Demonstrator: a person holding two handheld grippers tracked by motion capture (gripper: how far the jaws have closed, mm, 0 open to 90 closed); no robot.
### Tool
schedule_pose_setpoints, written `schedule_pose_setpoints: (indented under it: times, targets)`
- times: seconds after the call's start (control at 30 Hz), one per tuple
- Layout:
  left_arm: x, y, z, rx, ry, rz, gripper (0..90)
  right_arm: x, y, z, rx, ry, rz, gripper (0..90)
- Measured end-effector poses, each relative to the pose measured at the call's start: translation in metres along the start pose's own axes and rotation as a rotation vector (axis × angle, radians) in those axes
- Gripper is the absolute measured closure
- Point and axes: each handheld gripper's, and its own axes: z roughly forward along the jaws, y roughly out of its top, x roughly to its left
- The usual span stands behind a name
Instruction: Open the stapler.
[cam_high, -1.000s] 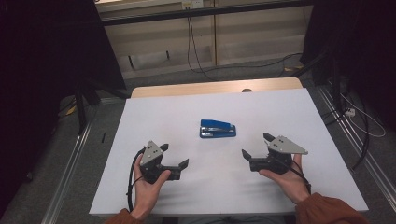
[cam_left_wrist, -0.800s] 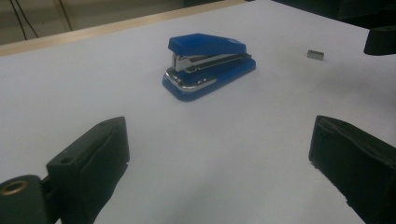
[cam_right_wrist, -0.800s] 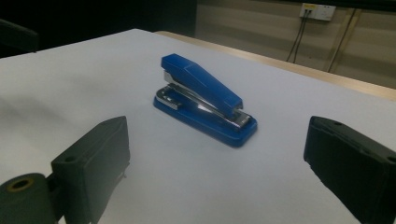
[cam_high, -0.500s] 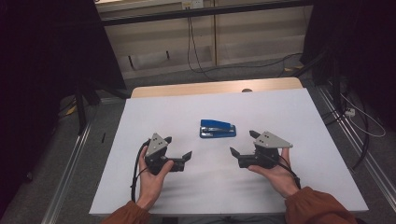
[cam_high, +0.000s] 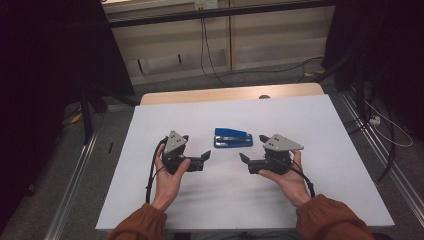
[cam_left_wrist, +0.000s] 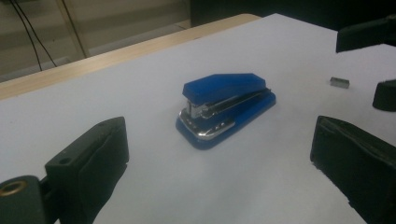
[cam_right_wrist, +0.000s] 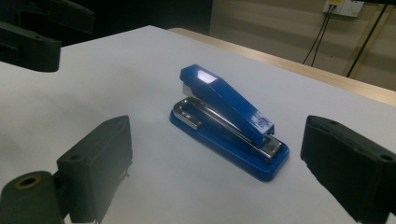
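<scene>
Here one blue stapler (cam_high: 233, 137) lies flat on the white table (cam_high: 325, 150), between and just beyond two grippers, nothing blocking it. The left gripper (cam_high: 205, 156) and right gripper (cam_high: 243, 158) both hover with jaws apart, empty. One small staple strip (cam_left_wrist: 339, 82) lies near the stapler

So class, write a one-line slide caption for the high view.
Two hand-held grippers, left and right, both open, flank a blue metal stapler on a white-covered table.

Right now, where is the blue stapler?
In the high view, the stapler lies flat on the white table near its middle, just beyond and between the left tool and right tool.
</scene>
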Motion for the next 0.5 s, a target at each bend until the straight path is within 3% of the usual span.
schedule_pose_setpoints:
  times: [0.13,0.27,0.33,0.5]
  targets:
    - [0.004,0.006,0.003,-0.017,0.012,-0.003,4.6,-0.002,0.000,0.005,-0.006,0.009,0.015,10.7]
    - [0.006,0.007,0.010,0.005,-0.014,-0.003,6.0,-0.006,0.001,0.011,0.013,0.021,0.016,13.4]
    - [0.007,0.006,0.014,0.008,-0.023,-0.002,6.1,-0.008,0.002,0.015,0.008,0.033,0.041,14.0]
    - [0.011,0.009,0.021,0.000,-0.011,0.001,6.3,-0.007,0.002,0.020,0.009,0.031,0.064,12.7]
